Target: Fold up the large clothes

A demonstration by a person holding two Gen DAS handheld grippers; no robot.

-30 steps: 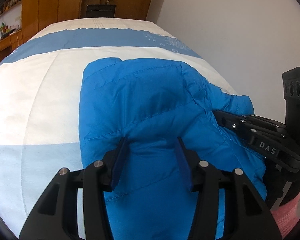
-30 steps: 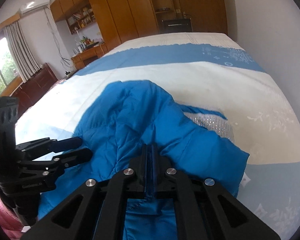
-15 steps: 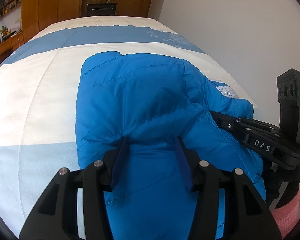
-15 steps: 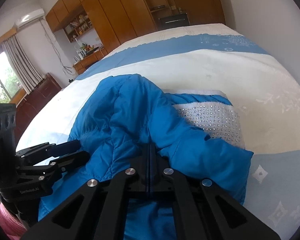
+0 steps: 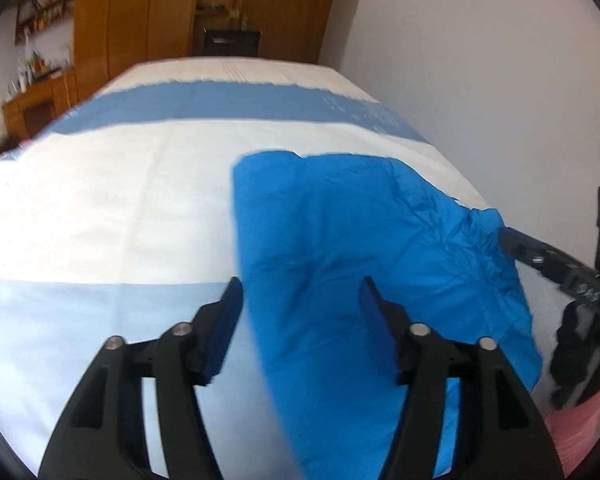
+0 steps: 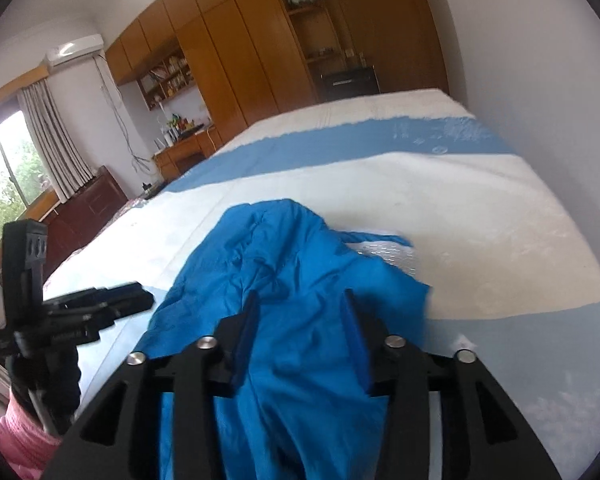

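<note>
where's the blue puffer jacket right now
The blue puffer jacket lies on the white and blue striped bedspread, toward the bed's wall side, in front of the open left gripper and open right gripper.

We cannot see the lower hem of the bright blue quilted jacket, which runs off the bottom edge in both wrist views. In the right wrist view, a white panel with silver studs shows only partly, the rest being covered by blue fabric. The white and blue striped bedspread is hidden wherever the jacket lies. In the left wrist view, the black right gripper is motion-blurred and cut by the right edge, so we cannot read its lettering. Items on the wooden wall shelves are too small to identify.
</note>
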